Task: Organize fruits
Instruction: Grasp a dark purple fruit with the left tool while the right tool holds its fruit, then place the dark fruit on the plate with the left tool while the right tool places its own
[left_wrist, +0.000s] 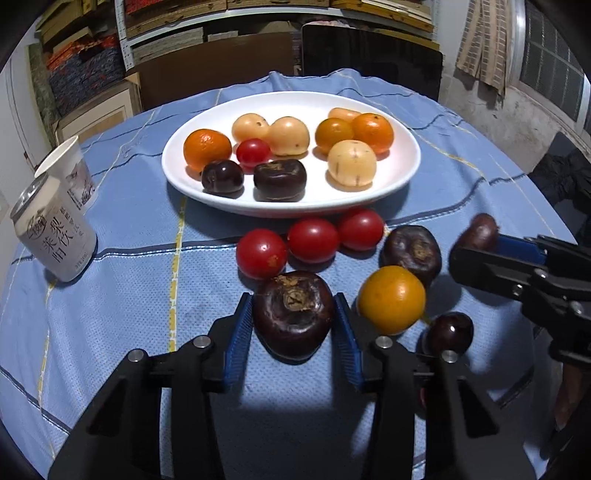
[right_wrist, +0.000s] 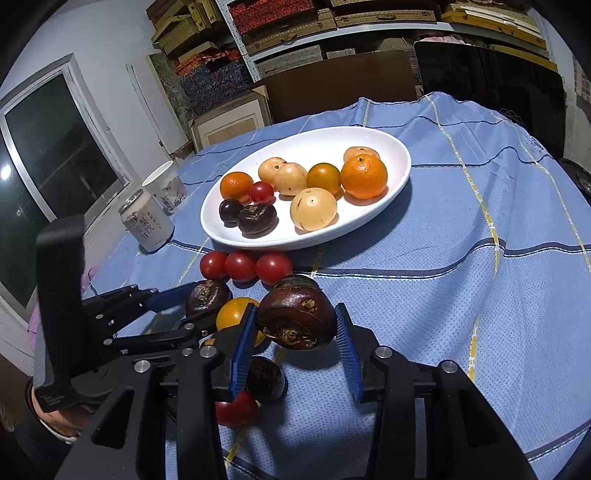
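Note:
A white plate on the blue cloth holds oranges, pale round fruits, a small tomato and two dark water chestnuts. In front of it lie three red tomatoes, a dark chestnut, a yellow-orange fruit and a small chestnut. My left gripper is shut on a big dark chestnut that rests on the cloth, its blue pads touching both sides. My right gripper is shut on another dark chestnut and holds it just above the cloth. It shows at the right of the left wrist view.
A drink can and a paper cup stand at the table's left edge. A red tomato and a dark chestnut lie under the right gripper. Shelves and a dark chair stand behind the table.

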